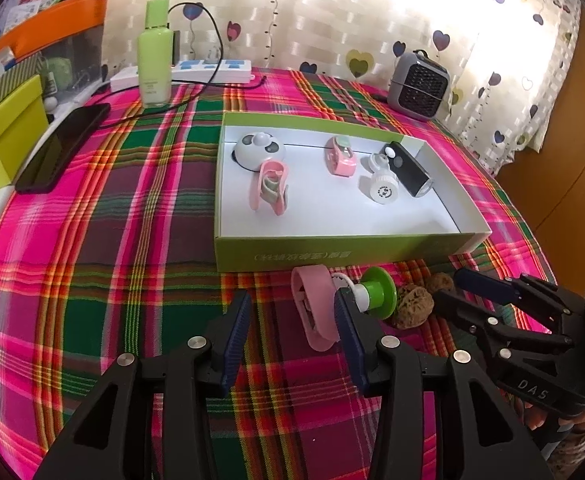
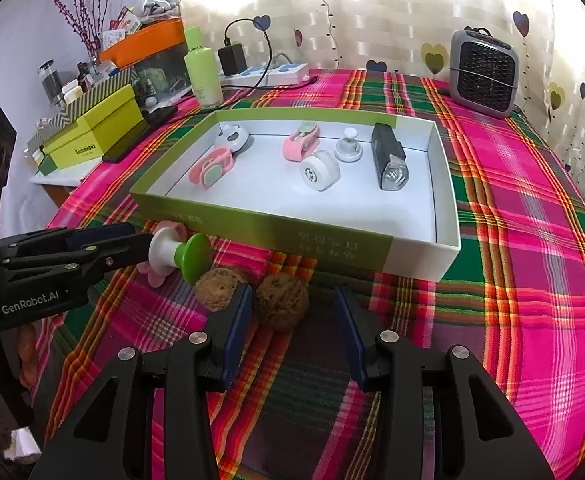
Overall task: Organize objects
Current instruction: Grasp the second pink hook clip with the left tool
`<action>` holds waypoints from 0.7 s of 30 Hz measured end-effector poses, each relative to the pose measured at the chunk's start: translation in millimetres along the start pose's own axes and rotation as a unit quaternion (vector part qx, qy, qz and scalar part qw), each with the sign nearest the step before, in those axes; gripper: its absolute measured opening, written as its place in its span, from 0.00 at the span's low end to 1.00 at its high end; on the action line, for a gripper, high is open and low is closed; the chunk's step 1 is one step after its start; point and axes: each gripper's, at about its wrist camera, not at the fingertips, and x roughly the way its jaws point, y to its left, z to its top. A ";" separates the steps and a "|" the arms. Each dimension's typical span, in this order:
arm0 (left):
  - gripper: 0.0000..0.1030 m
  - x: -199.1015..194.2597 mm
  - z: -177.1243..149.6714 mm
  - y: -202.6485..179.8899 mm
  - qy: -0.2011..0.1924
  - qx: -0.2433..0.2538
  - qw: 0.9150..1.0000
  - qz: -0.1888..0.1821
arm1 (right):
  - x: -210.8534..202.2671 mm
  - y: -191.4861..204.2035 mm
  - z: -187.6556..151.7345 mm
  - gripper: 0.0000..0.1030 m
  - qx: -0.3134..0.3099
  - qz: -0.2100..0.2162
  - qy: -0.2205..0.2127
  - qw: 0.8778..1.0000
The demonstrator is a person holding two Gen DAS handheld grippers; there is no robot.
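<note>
Both tools apart: left tool point(image 1: 292, 332) w/ pink plastic clip point(image 1: 316, 308) beside (ungripped); right tool point(image 2: 290, 320) straddling brown wrinkled walnut point(image 2: 280, 300), which could roll off near desk edge.

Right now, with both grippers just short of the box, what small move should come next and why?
Probably ease the right gripper forward and close on the nearer walnut: its jaws are open, the walnut sits just ahead beside the left pad, outside the green box.
</note>
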 end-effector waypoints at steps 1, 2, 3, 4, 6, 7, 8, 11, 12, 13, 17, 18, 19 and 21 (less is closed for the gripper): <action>0.41 0.5 0.3 -0.3 0.000 0.000 1.000 0.000 | 0.2 0.6 0.0 0.42 -0.001 -0.001 0.000 1.000; 0.42 0.7 0.4 -0.6 0.000 -0.001 1.000 0.000 | 0.6 1.0 0.1 0.42 -0.002 -0.001 0.000 1.000; 0.42 0.8 0.2 -0.5 0.001 0.000 1.000 -0.001 | 1.5 1.4 0.1 0.42 -0.004 -0.001 0.002 1.000; 0.42 2.2 0.3 -1.4 0.001 -0.001 1.000 -0.001 | 2.1 1.3 0.0 0.42 -0.004 -0.002 0.003 1.000; 0.43 4.5 1.0 -3.6 0.002 0.001 1.000 -0.003 | 3.3 0.7 -0.4 0.42 -0.002 -0.005 0.004 1.000; 0.43 5.1 1.1 -4.1 0.002 0.002 1.000 -0.003 | 4.1 -0.2 -0.7 0.42 -0.001 -0.008 0.006 1.000; 0.44 5.7 1.4 -4.3 0.003 0.001 1.000 -0.004 | 4.6 -0.6 -1.1 0.42 -0.001 -0.009 0.008 1.000; 0.44 7.4 2.5 -4.0 0.005 -0.002 1.000 -0.006 | 4.5 -1.7 -1.7 0.42 0.003 -0.009 0.008 1.000; 0.44 7.4 2.5 -3.8 0.004 -0.002 1.000 -0.006 | 4.5 -1.9 -1.5 0.42 0.002 -0.008 0.008 1.000; 0.44 8.0 2.5 -3.7 0.004 -0.001 1.000 -0.005 | 4.6 -2.1 -1.2 0.42 0.002 -0.008 0.008 1.000; 0.44 14.8 0.2 -1.9 0.018 -0.004 1.000 0.000 | 4.9 -1.9 -0.7 0.42 -0.001 -0.008 0.008 1.000; 0.44 14.6 -0.5 -2.7 0.013 -0.001 1.000 0.003 | 4.8 -1.9 -0.9 0.42 -0.001 -0.010 0.007 1.000; 0.44 15.4 -0.8 -3.8 0.013 0.002 1.000 0.005 | 4.9 -2.3 -1.0 0.42 -0.001 -0.010 0.007 1.000; 0.44 15.7 -0.7 -3.6 0.012 0.001 1.000 0.005 | 5.1 -2.3 -0.5 0.41 -0.002 -0.010 0.007 1.000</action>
